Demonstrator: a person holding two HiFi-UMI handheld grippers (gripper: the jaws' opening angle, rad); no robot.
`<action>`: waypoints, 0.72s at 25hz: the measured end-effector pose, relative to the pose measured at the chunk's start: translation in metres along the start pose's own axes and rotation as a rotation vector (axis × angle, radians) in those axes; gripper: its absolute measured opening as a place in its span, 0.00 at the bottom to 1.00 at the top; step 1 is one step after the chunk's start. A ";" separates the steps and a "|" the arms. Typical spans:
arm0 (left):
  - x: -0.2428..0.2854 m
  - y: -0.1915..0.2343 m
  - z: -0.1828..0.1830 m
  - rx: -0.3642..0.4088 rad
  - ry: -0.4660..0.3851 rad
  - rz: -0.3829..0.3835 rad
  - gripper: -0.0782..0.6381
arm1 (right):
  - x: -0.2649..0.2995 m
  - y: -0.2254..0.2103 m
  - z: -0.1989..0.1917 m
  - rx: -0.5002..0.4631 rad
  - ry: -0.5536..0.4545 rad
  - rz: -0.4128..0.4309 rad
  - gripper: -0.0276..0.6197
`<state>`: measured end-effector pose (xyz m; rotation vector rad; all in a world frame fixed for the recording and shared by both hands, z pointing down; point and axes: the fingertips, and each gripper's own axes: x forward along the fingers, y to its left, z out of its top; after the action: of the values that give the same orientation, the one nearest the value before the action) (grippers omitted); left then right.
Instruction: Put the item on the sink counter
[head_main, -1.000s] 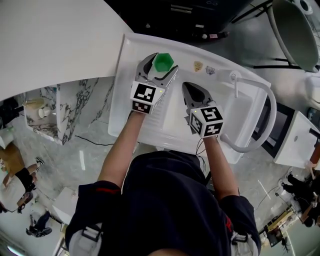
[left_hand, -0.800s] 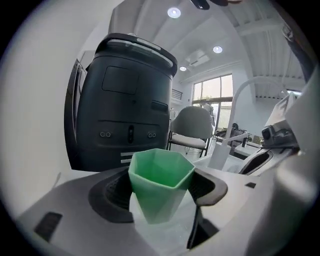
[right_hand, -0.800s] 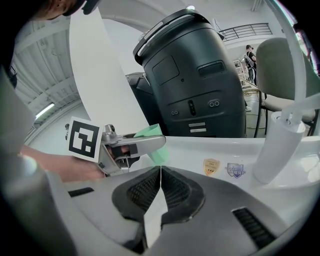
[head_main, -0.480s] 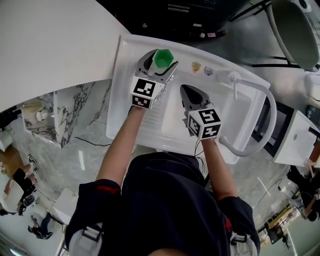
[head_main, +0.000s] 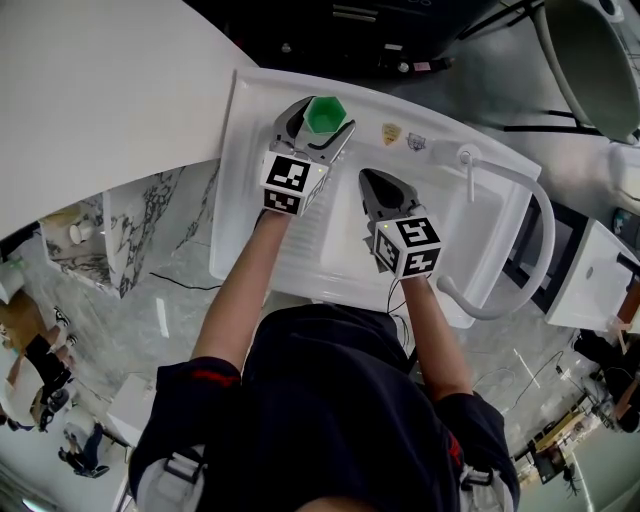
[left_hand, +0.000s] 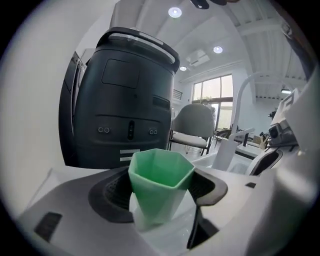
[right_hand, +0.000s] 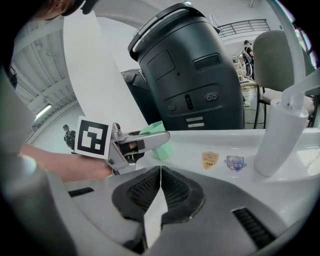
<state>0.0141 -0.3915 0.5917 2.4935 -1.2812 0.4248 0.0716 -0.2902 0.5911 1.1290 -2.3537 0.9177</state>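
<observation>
Green cup (head_main: 325, 113) clamped in my left gripper (head_main: 322, 122) over the white sink counter (head_main: 250, 160), my right gripper (head_main: 372, 180) alongside, jaws pressed together, empty.

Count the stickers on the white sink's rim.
2: a gold shield-shaped sticker and a blue shield-shaped sticker beside it, both left of the white faucet. More may be hidden.

Two grippers are in view: the left gripper (head_main: 322, 124) and the right gripper (head_main: 369, 177). One green cup (head_main: 325, 114) sits between the left gripper's jaws. One sink counter (head_main: 250, 150) lies beneath both. There are two stickers just beyond the right gripper, a gold sticker (head_main: 392, 132) and a blue sticker (head_main: 417, 142). One faucet (head_main: 467, 158) stands to its right. One dark machine (left_hand: 125, 100) stands beyond both grippers.
</observation>
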 end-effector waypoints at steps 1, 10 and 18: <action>0.001 0.000 0.000 -0.003 -0.003 -0.002 0.57 | 0.000 0.000 0.000 0.000 0.001 0.000 0.10; 0.003 0.000 0.002 0.003 -0.007 -0.006 0.57 | 0.001 -0.001 0.001 0.002 0.003 0.001 0.10; 0.004 -0.001 0.003 -0.009 -0.011 -0.011 0.57 | 0.002 0.001 -0.002 0.001 0.008 0.004 0.10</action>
<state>0.0172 -0.3954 0.5905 2.4975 -1.2701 0.4015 0.0695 -0.2901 0.5932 1.1189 -2.3498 0.9231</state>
